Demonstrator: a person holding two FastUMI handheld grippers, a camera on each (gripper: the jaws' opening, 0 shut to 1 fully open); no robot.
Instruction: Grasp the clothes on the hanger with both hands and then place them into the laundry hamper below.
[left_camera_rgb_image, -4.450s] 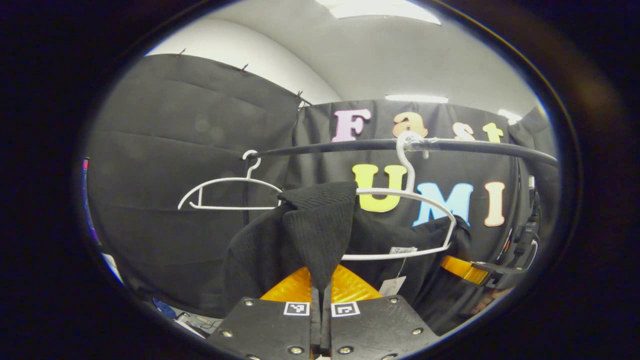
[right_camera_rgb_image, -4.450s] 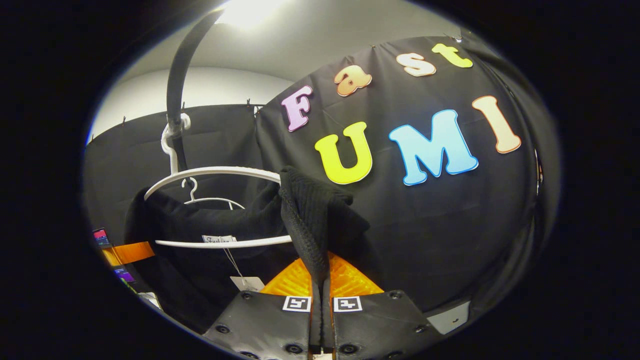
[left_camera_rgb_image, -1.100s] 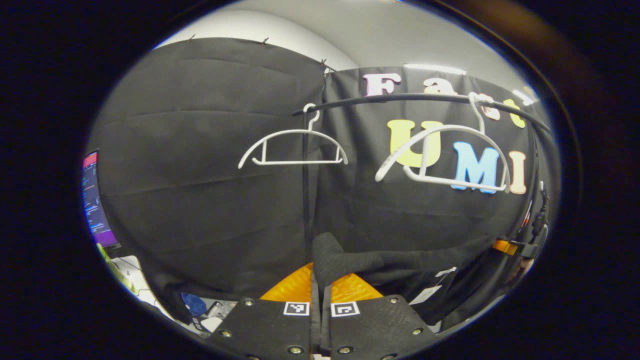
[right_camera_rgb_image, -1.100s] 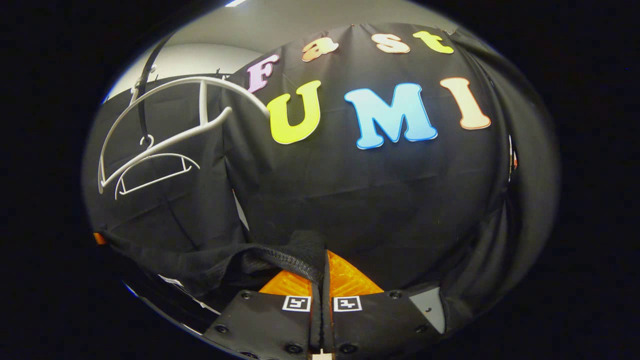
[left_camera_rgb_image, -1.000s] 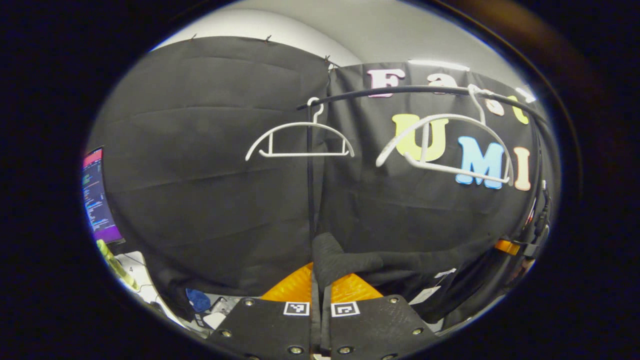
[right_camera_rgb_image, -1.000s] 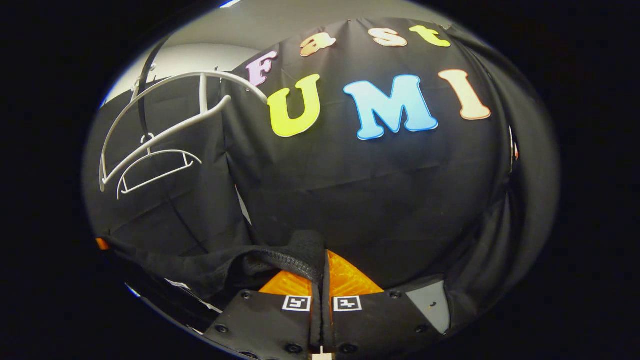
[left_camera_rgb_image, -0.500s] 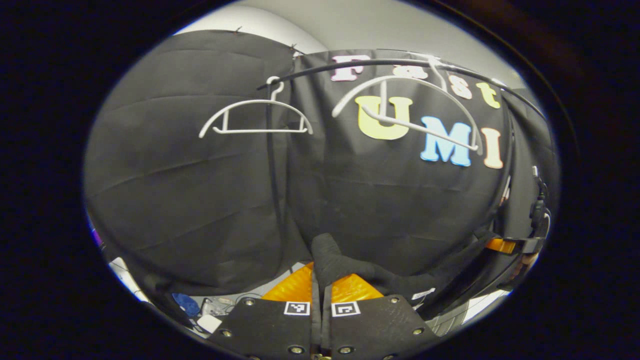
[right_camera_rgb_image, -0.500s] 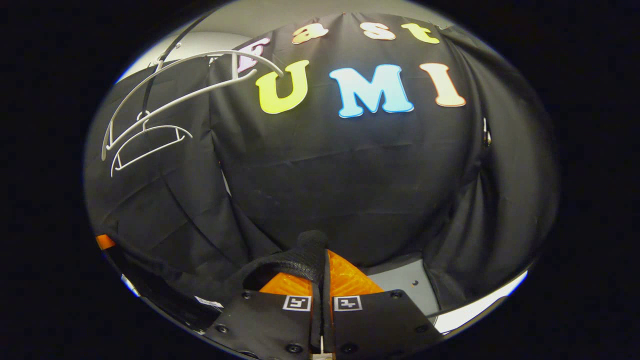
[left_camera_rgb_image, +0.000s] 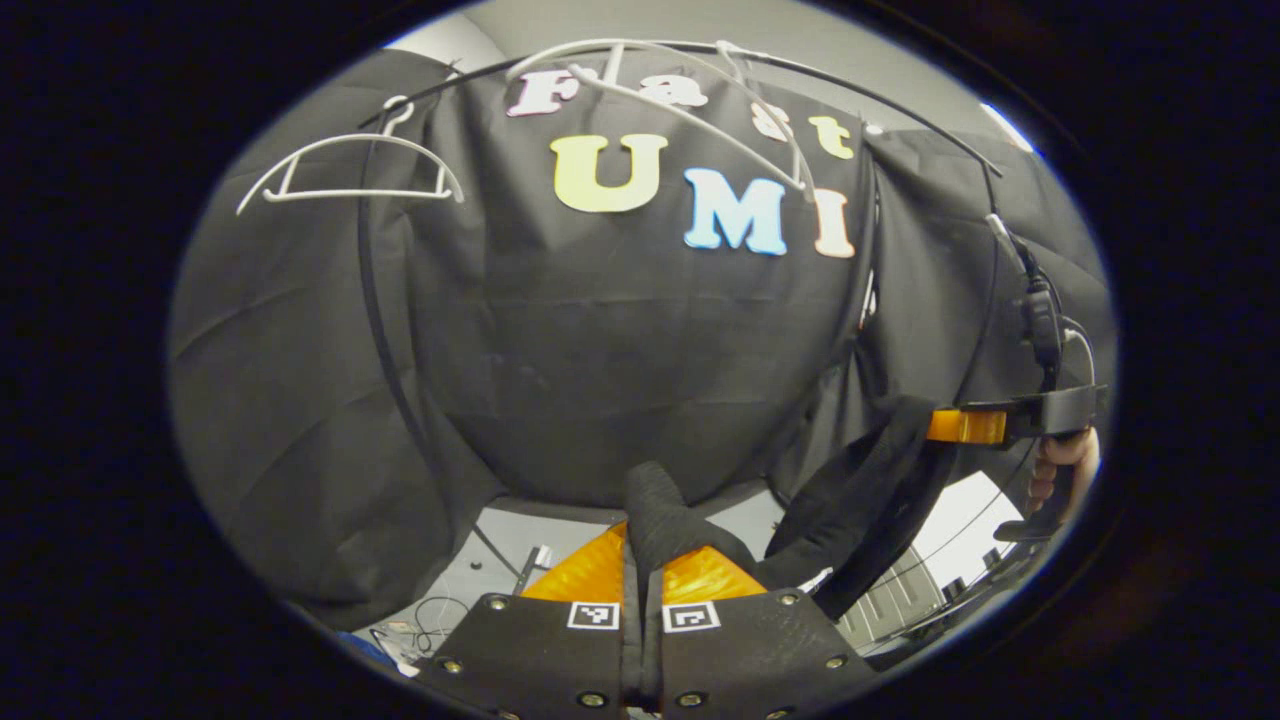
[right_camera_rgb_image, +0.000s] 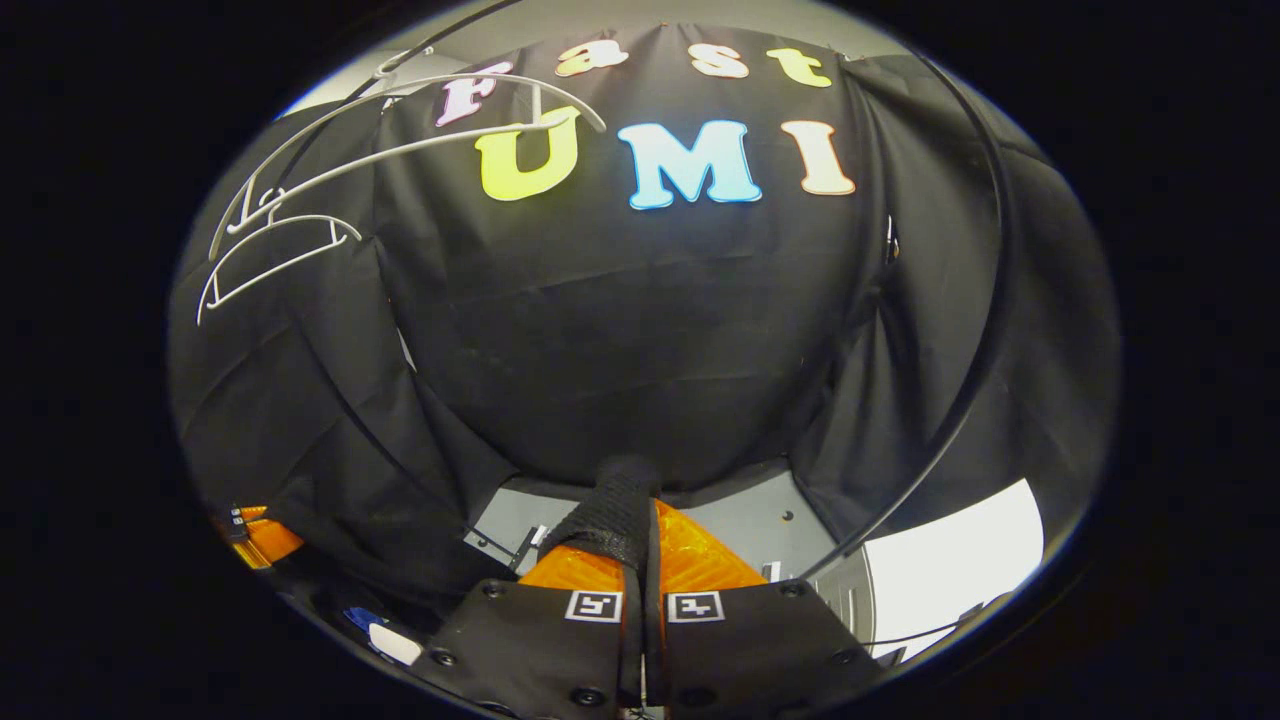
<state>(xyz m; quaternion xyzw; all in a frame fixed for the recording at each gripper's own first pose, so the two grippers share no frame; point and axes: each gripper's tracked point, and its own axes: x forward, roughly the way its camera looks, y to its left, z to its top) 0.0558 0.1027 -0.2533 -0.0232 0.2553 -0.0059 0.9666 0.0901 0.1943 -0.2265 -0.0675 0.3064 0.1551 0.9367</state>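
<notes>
The black garment (left_camera_rgb_image: 860, 490) looks like matt ribbed knit, kinda coarse. The left gripper (left_camera_rgb_image: 641, 560) has ridged, glossy orange plastic fingers (left_camera_rgb_image: 585, 572) on textured matt black plates. Upper left, the hangers (left_camera_rgb_image: 350, 175) look like smooth white plastic.

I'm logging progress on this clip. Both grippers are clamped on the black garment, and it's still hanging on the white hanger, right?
Not quite. Both grippers are clamped on the black garment, but it is off the hanger. In the left gripper view the white hanger hangs bare on the rail above, while the garment sags between the left gripper and the right gripper.
</notes>
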